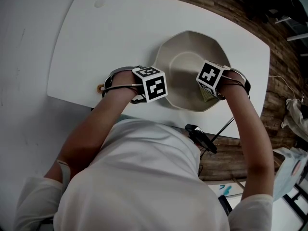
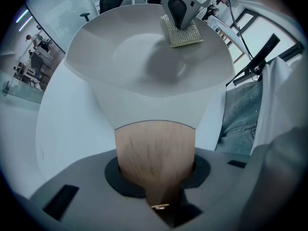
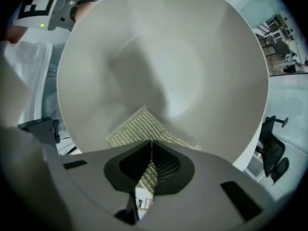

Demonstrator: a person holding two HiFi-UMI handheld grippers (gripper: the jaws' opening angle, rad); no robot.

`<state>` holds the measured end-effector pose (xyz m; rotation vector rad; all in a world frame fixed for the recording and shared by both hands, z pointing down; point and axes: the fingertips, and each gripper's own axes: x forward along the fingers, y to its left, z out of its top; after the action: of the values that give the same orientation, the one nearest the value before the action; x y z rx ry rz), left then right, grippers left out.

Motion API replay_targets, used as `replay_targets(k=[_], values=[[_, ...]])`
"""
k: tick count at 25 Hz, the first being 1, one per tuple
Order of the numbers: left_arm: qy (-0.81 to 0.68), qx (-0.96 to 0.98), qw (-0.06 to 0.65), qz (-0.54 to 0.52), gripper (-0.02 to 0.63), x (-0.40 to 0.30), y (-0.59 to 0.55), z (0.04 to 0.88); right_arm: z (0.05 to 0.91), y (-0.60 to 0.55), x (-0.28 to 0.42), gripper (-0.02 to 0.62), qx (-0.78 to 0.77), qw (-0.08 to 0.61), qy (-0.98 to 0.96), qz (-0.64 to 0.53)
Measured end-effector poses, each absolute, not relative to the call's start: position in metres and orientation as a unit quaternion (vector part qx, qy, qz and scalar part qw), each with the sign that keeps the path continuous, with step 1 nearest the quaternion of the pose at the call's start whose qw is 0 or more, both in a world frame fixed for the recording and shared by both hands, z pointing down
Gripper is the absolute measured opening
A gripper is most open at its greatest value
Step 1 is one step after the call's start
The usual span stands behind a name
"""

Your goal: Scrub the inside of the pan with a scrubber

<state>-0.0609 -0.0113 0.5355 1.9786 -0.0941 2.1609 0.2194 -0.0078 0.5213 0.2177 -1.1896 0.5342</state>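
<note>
holding the pale grey faceted pan [image 3: 192, 57] steady by its wooden handle [image 2: 154, 138], left gripper [image 2: 155, 166] clamped round it. right gripper [image 3: 150, 150] is pinched tight on the yellow-green mesh scrubber [image 3: 137, 129], which sits on the near wall. the pan floor lies straight ahead, so i'd push forward.

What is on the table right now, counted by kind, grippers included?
pan: 1
scrubber: 1
grippers: 2 (left gripper clamped on the pan, right gripper clamped on the scrubber)
Total: 4
</note>
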Motion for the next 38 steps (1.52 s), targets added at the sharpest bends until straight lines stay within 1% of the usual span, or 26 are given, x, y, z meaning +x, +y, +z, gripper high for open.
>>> replay_targets(k=[4, 9, 20, 29, 33, 38], values=[[-0.032, 0.672, 0.102, 0.733, 0.132, -0.060, -0.012, 0.535, 0.525, -0.033, 0.225, 0.028, 0.130, 0.793, -0.565, 0.187], [-0.032, 0.673, 0.101, 0.732, 0.132, -0.060, -0.011, 0.535, 0.528, -0.055, 0.226, 0.028, 0.169, 0.784, -0.580, 0.141], [-0.033, 0.675, 0.098, 0.731, 0.132, -0.058, -0.012, 0.535, 0.526, -0.086, 0.229, 0.028, 0.208, 0.773, -0.590, 0.107], [-0.031, 0.676, 0.099, 0.730, 0.132, -0.057, -0.012, 0.536, 0.526, -0.119, 0.216, 0.028, 0.235, 0.755, -0.608, 0.069], [-0.030, 0.676, 0.098, 0.730, 0.132, -0.056, -0.012, 0.536, 0.524, -0.134, 0.208, 0.026, 0.257, 0.737, -0.623, 0.052], [-0.026, 0.675, 0.095, 0.731, 0.132, -0.056, -0.011, 0.536, 0.519, -0.153, 0.194, 0.028, 0.294, 0.696, -0.654, 0.038]])
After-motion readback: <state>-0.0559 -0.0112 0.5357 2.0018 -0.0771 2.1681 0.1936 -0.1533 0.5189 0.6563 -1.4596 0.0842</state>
